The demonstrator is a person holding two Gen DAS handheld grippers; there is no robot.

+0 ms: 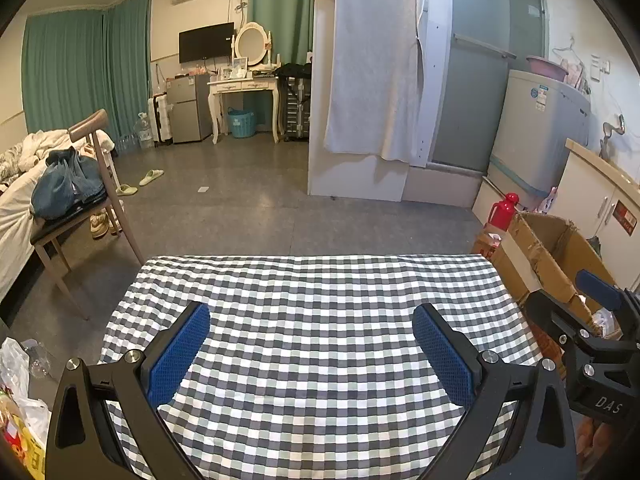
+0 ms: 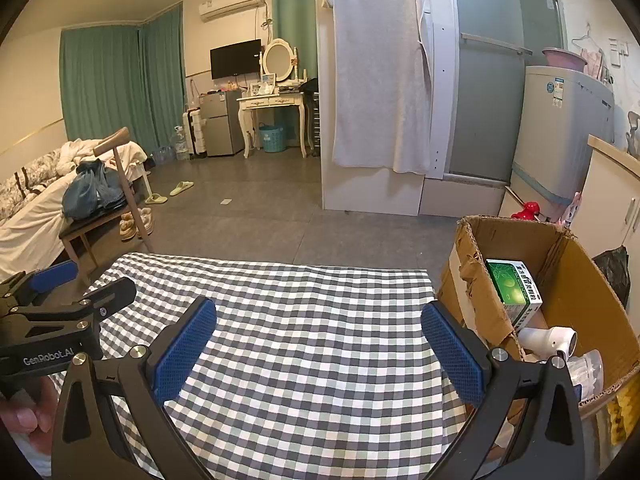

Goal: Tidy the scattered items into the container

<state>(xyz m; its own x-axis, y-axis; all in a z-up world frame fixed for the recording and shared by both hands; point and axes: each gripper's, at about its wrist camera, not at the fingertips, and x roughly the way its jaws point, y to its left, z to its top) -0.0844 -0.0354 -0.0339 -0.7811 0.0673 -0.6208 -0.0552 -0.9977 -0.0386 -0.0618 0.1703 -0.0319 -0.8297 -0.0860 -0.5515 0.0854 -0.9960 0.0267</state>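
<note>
A brown cardboard box [image 2: 580,280] stands open just right of the checkered table [image 2: 312,320]. Inside it lie a green and white carton [image 2: 514,286], a white hair-dryer-like device [image 2: 550,340] and a clear plastic item [image 2: 588,370]. My right gripper [image 2: 316,354] is open and empty above the cloth, its right finger next to the box's near wall. My left gripper [image 1: 310,354] is open and empty above the same cloth [image 1: 312,312]. The box also shows in the left wrist view [image 1: 548,256]. Each gripper appears at the edge of the other's view.
A chair [image 1: 80,208] with a blue garment stands left of the table, beside a bed [image 1: 16,200]. A red bottle [image 1: 502,210] sits behind the box. Plastic bags [image 1: 20,396] lie at the lower left. A washing machine [image 2: 560,132] and cabinet stand at the right.
</note>
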